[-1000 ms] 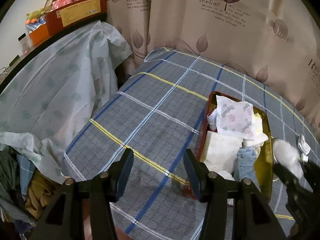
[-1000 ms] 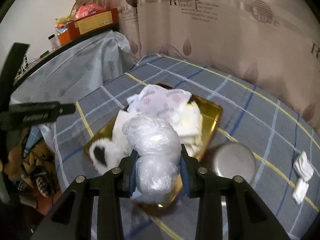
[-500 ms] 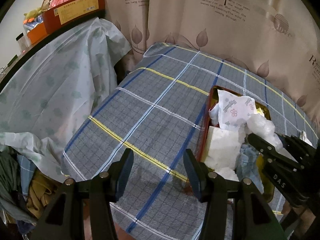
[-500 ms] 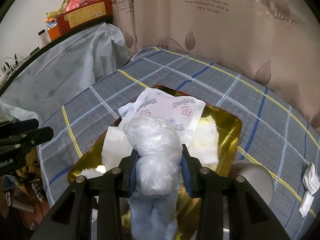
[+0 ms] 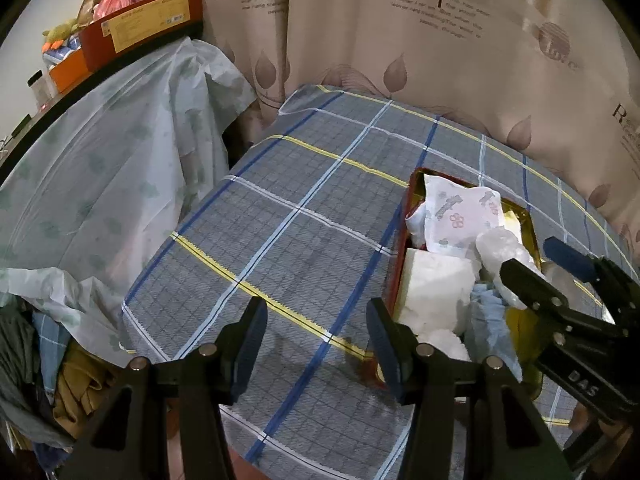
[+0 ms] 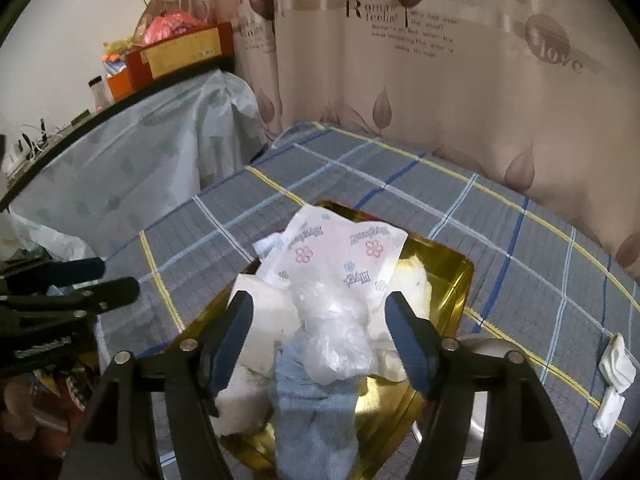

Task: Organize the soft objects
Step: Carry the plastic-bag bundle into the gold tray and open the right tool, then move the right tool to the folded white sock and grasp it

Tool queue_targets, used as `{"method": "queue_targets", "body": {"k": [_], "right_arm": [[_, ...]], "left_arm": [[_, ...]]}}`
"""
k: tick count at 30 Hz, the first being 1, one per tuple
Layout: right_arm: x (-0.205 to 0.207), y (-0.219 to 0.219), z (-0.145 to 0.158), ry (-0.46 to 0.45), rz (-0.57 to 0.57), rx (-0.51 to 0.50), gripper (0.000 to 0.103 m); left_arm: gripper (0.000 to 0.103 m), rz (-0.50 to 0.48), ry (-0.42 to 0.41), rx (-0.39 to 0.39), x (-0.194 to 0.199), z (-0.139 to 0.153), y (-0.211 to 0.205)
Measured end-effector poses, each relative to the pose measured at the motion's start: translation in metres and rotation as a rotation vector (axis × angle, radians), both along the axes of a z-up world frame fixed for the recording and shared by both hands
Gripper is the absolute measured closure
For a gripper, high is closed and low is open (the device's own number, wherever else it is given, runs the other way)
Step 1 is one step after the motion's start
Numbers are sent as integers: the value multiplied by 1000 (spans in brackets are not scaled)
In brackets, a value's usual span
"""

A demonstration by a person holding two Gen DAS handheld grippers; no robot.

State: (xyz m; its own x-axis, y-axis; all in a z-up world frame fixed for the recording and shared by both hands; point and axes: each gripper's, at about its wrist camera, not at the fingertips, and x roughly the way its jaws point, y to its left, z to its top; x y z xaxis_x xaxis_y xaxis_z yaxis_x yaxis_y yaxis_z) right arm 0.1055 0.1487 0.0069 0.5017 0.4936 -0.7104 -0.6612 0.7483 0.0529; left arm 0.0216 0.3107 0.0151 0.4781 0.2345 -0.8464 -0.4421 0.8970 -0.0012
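Released since a moment ago: clear plastic bag [image 6: 338,340] lying in gold tin [image 6: 452,276]; right hand-held gripper [image 6: 316,340] spread wide, left hand-held gripper [image 5: 318,340] likewise spread, empty.

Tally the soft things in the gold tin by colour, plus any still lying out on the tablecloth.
In the gold tin:
White, plain: 2, foam block and fluffy piece
White, flower print: 1, packet
Clear: 1, plastic bag
Blue: 1, towel
Pale yellow: 1, piece
On the tablecloth: 1, white wad
Total: 7

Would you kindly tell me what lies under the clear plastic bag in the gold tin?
The plastic bag rests on a blue towel and a flowered packet; whatever lies deeper in the tin is covered.
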Motion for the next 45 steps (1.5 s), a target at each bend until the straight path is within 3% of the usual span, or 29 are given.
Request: {"method": "queue_targets", "body": {"k": [8, 14, 28, 36, 45], "right_arm": [[-17, -33, 14, -22, -34, 45, 33], [-27, -93, 6, -48, -123, -3, 33], [33, -307, -48, 62, -610, -76, 33], [78, -341, -77, 123, -715, -51, 36], [94, -336, -91, 97, -739, -98, 46]], "left_arm": [[50, -7, 11, 3, 2, -2, -5], [50, -9, 27, 7, 5, -6, -7], [50, -26, 48, 53, 9, -9, -22], [50, -60, 78, 64, 18, -12, -41], [50, -113, 91, 81, 34, -11, -68]]}}
